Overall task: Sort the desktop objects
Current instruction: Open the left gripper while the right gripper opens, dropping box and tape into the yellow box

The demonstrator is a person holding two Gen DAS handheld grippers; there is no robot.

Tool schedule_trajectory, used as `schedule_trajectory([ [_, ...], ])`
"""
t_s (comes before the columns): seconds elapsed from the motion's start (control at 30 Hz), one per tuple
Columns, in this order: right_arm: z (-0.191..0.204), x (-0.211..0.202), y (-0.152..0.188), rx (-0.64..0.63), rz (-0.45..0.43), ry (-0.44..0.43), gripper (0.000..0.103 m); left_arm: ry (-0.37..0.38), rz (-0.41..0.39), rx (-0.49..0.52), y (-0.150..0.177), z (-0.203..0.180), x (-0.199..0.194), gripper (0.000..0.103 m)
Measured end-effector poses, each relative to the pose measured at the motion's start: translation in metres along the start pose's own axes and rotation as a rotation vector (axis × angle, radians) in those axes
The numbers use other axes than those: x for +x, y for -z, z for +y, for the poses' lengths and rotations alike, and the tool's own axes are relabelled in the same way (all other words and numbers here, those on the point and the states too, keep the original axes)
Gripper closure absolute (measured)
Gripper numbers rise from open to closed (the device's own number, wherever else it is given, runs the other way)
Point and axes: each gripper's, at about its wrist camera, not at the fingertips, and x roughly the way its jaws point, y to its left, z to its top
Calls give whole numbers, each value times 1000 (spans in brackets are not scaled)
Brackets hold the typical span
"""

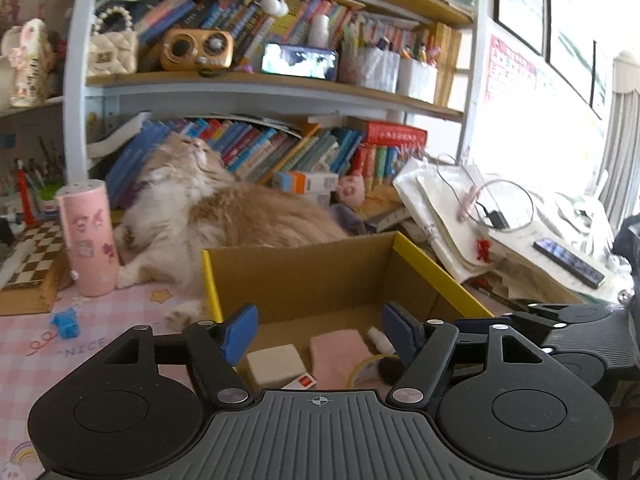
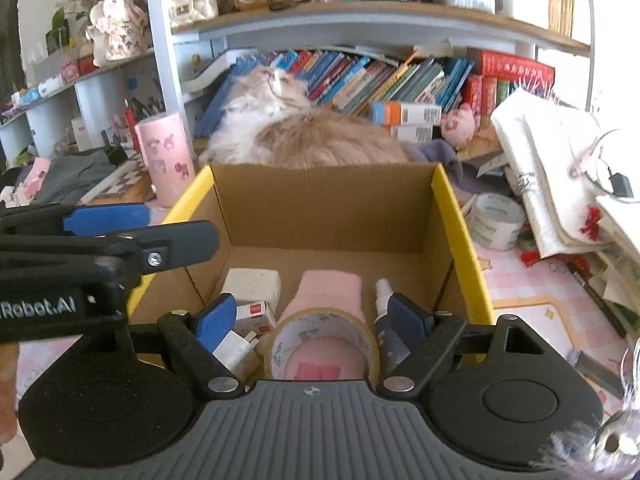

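Cardboard box (image 2: 328,216): both grippers tilt down over it.
Left gripper (image 1: 318,334): jaws spread, empty.
Right gripper (image 2: 314,322): jaws spread above tape roll (image 2: 322,344).

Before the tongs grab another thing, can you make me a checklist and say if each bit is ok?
1. Left tongs empty and open: ok, nothing between the blue pads.
2. Right tongs empty and open: ok, the tape roll sits in the box below them, not pinched.
3. Cardboard box has room: ok, the back half of its floor is bare.
4. Cat out of the way: not ok, it lies right behind the box.
5. Things left to sort: ok, the blue toy lies on the pink mat.
6. Second tape roll reachable: cannot tell.
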Motion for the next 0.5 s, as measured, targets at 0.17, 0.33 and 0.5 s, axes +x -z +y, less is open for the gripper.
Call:
schedule_trajectory([
  [0.17, 2, -20, 3, -6, -44, 19, 21, -38, -15, -10, 2, 3, -20, 29],
  [0.33, 3, -37, 10, -1, -77, 36, 21, -72, -24, 17, 11, 2, -39, 24],
  [0.5, 0, -48, 18, 26, -94, 61, 21, -93, -11, 24, 19, 2, -48, 24],
])
